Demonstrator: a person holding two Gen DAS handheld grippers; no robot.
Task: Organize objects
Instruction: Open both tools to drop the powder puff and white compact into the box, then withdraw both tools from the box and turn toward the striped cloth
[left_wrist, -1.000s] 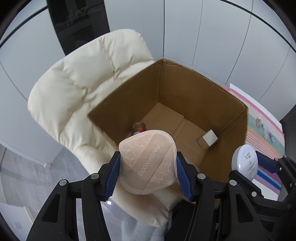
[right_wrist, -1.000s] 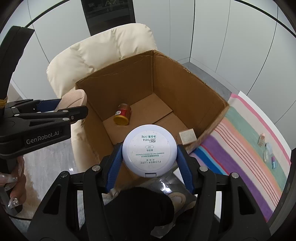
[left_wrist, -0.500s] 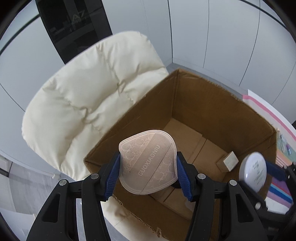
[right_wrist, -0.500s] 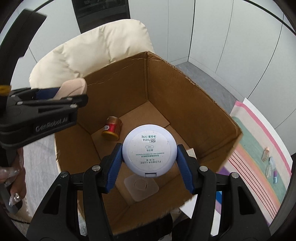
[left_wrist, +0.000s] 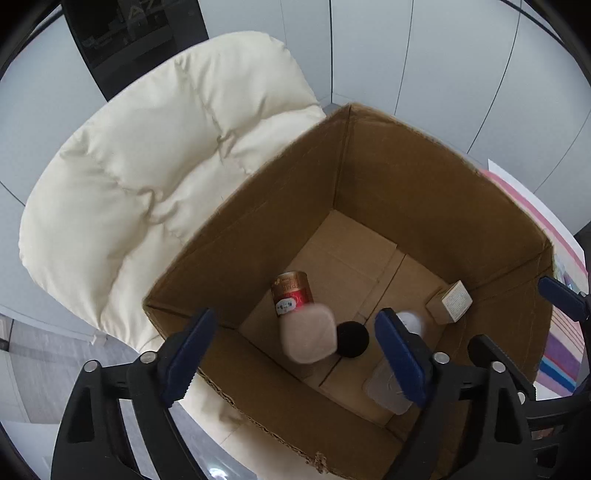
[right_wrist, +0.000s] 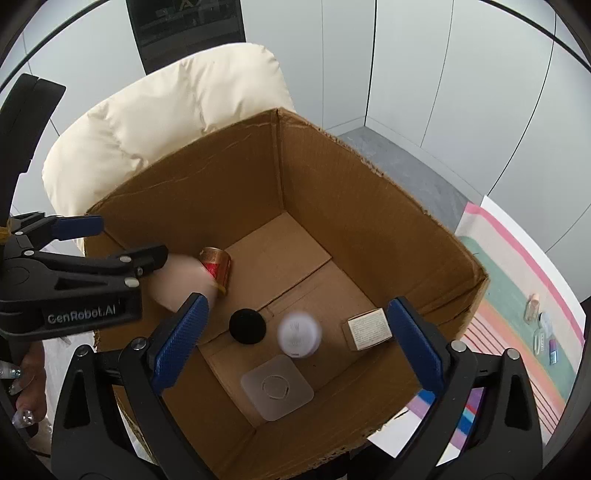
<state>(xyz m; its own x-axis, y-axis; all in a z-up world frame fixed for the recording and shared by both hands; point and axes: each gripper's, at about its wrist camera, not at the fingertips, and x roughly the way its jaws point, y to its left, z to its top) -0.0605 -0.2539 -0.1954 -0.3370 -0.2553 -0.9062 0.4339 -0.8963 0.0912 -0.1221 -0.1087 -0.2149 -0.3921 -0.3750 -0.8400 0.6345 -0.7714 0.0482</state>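
Both grippers hang open over an open cardboard box (left_wrist: 424, 177) (right_wrist: 369, 192). My left gripper (left_wrist: 295, 350) is open; the beige compact (left_wrist: 308, 339) is blurred, falling inside the box, and also shows in the right wrist view (right_wrist: 181, 282). My right gripper (right_wrist: 295, 347) is open; the white round compact (right_wrist: 299, 334) is blurred in mid-fall. On the box floor lie a red can (left_wrist: 291, 293) (right_wrist: 218, 267), a black round puff (left_wrist: 352, 339) (right_wrist: 247, 326), a small white carton (left_wrist: 448, 302) (right_wrist: 369, 328) and a clear square lid (right_wrist: 277, 387).
A cream padded chair (left_wrist: 155, 177) (right_wrist: 177, 110) stands behind the box. A striped mat (right_wrist: 517, 295) lies at the right with several small bottles (right_wrist: 541, 330). The left gripper's body (right_wrist: 74, 288) crosses the right wrist view. Grey wall panels stand behind.
Both grippers moved over the box and opened. The beige compact and the white round compact left the jaws and are dropping into the box.
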